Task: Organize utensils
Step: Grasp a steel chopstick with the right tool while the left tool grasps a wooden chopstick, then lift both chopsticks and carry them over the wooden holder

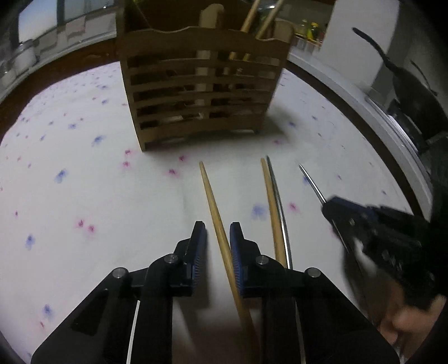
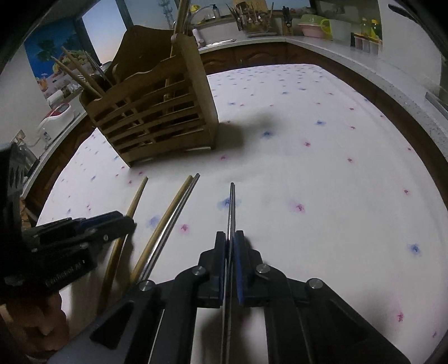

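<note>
A wooden slatted utensil holder (image 1: pixel 201 92) (image 2: pixel 156 112) stands on the flowered tablecloth, with several chopsticks upright in it. My left gripper (image 1: pixel 218 229) is open around a wooden chopstick (image 1: pixel 212 201) (image 2: pixel 131 207) that lies on the cloth. A second wooden chopstick (image 1: pixel 270 201) (image 2: pixel 168 215) and a metal chopstick (image 1: pixel 277 196) (image 2: pixel 179 207) lie side by side to its right. My right gripper (image 2: pixel 230 236) (image 1: pixel 330 207) is shut on another metal chopstick (image 2: pixel 231 207) (image 1: pixel 310 182), low over the cloth.
The tablecloth (image 2: pixel 322 168) covers a table with a dark wood edge (image 1: pixel 392 156). Kitchen counters with a dish rack (image 2: pixel 254 22), bottles and bowls run behind. A dark pan (image 1: pixel 406 84) sits at right.
</note>
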Tool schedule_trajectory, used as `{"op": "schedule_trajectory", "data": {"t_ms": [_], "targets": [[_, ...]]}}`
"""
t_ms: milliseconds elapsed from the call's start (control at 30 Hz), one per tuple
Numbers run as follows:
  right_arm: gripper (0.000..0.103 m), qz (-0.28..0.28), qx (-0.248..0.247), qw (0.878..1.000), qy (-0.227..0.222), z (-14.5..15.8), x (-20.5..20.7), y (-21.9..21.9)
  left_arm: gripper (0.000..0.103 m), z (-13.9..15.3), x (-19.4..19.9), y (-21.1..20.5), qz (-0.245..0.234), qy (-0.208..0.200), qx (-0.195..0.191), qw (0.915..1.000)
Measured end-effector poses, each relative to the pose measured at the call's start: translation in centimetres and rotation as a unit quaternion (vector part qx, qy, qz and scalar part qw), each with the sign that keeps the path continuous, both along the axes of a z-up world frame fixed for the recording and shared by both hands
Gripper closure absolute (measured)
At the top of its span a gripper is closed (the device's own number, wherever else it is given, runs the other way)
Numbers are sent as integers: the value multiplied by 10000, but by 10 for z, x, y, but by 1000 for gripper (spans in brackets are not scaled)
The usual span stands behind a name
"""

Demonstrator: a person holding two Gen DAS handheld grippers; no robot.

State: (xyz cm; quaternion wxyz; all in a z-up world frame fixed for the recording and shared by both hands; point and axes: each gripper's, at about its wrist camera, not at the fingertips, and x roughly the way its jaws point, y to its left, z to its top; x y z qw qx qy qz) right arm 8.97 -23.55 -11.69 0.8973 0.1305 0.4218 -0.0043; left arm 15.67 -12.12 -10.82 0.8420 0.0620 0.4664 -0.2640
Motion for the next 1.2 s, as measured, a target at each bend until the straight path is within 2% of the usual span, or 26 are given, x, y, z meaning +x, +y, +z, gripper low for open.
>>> {"op": "schedule_trajectory", "data": {"t_ms": [133, 233, 267, 367, 600, 767, 833, 900, 967, 1067, 1200], "targets": [[97, 32, 14, 10000, -14, 0, -3, 1, 93, 0, -25, 27, -286, -21, -50, 9996], [96, 147, -66, 9999, -7, 1, -4, 7, 93, 2, -25, 45, -139, 146, -283, 9994], [92, 177, -93, 9998, -3, 1, -4, 8, 93, 2, -23, 47, -78, 170, -319, 9993], [90, 231, -53, 9997, 14, 3, 1, 10, 93, 4, -14, 45, 60, 198, -393, 9990], [87, 273, -175, 9994, 130, 4, 23, 11, 92, -1, 11, 16, 73, 120, 3, 9999], [81, 322, -327, 9988, 166, 4, 37, 17, 95, -1, 17, 10, 87, 35, 100, 9999], [81, 341, -567, 9977, 132, 3, 39, 24, 96, -2, 17, 10, 38, -21, 79, 10000], [82, 367, -715, 9967, 140, 3, 39, 27, 98, -2, 20, 12, 29, 5, 13, 10000], [98, 365, -795, 9960, 153, 3, 40, 28, 98, 0, 20, 17, 35, 76, -84, 9999], [99, 421, -398, 9982, 132, 7, 38, 22, 98, 8, 14, 27, 69, 58, -272, 9996], [99, 394, -186, 9988, -222, 29, 15, 21, 98, 32, -1, 45, 85, -109, -697, 9975]]}}
